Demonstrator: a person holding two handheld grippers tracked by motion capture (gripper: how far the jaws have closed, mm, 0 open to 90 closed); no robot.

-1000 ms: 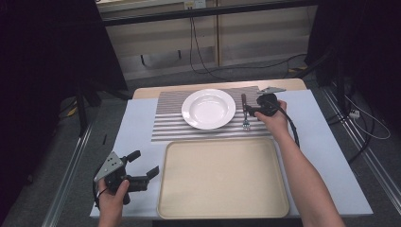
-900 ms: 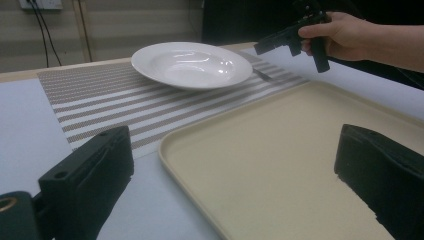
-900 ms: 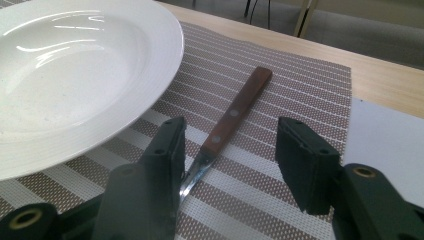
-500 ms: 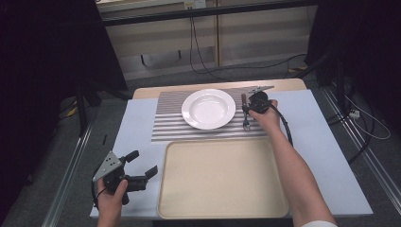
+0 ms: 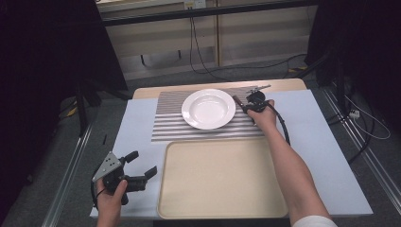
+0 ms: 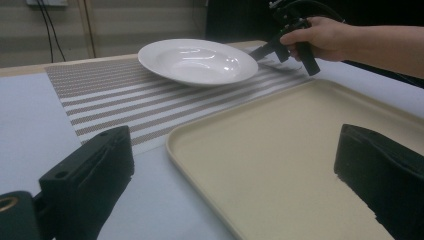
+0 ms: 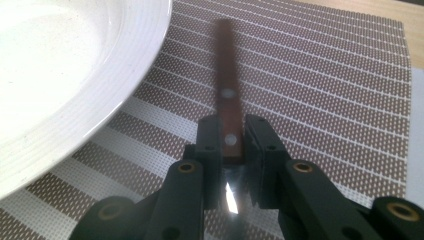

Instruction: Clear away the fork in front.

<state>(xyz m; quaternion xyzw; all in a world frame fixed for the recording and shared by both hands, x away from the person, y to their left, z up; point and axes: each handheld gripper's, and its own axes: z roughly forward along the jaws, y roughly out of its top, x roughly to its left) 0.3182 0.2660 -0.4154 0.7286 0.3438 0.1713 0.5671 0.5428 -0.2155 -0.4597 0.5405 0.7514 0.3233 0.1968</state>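
A wooden-handled utensil (image 7: 226, 90) lies on the striped placemat (image 7: 325, 75) just right of the white plate (image 7: 50, 65). My right gripper (image 7: 231, 135) is shut on the handle's near end, where the shiny metal begins. Its jaws have just been closing with the handle between them. In the high view the right gripper (image 5: 246, 106) is at the plate's (image 5: 208, 109) right rim, and the utensil's handle (image 5: 236, 100) points up and left. My left gripper (image 5: 142, 163) is open and holds nothing, at the table's front left beside the beige tray (image 5: 222, 177).
The beige tray (image 6: 280, 150) fills the front middle of the table, with the placemat (image 6: 100, 95) and plate (image 6: 197, 60) behind it. A light blue sheet (image 5: 326, 142) covers the tabletop. A black cable (image 5: 283, 127) trails from the right gripper.
My right gripper has shifted left onto the utensil and its jaws have closed on the handle. The left gripper has not moved.
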